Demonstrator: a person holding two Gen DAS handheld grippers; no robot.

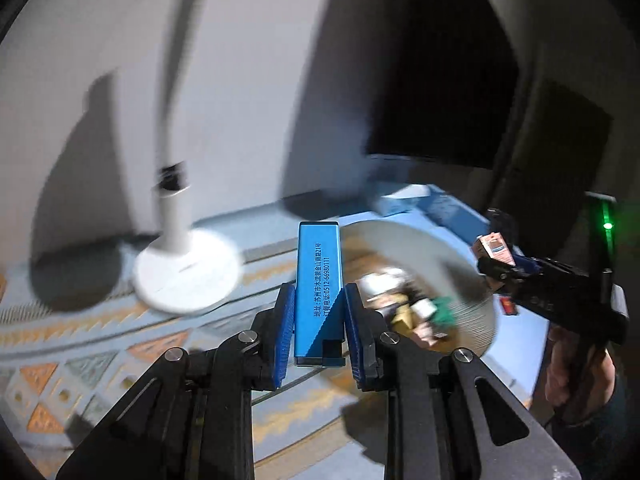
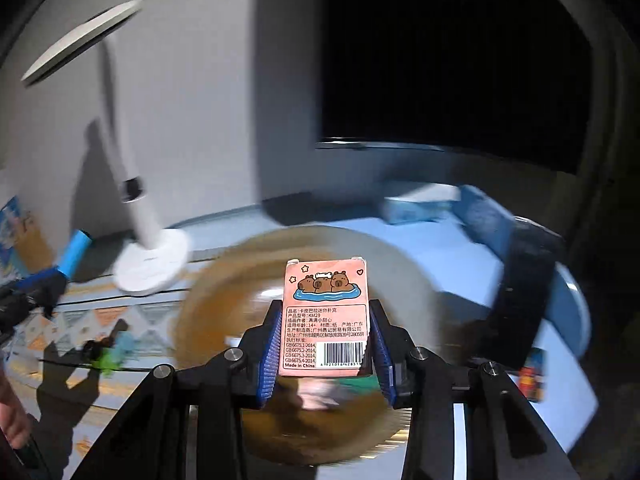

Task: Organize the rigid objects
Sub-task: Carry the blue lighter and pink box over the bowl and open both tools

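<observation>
Both grippers loaded, raised above the desk.

Left gripper [image 1: 316, 316] clamped on a slim blue box [image 1: 319, 280]; right gripper [image 2: 325, 344] clamped on a pink card pack [image 2: 325, 312]. Both hang over the round bowl [image 2: 404, 256] near the white lamp base [image 1: 186, 270] on the patterned desk [image 1: 80, 344].

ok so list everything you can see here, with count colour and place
blue box: one, blue, clamped in left gripper
card pack: one, pink, clamped in right gripper
bowl: one, grey, on table, small items inside, blurred
lamp: one, white, on table by the wall
tablecloth: one, blue and orange patterned
left gripper: one, black, blue pads
right gripper: one, black, blue pads
hand: one, holding the right gripper
</observation>
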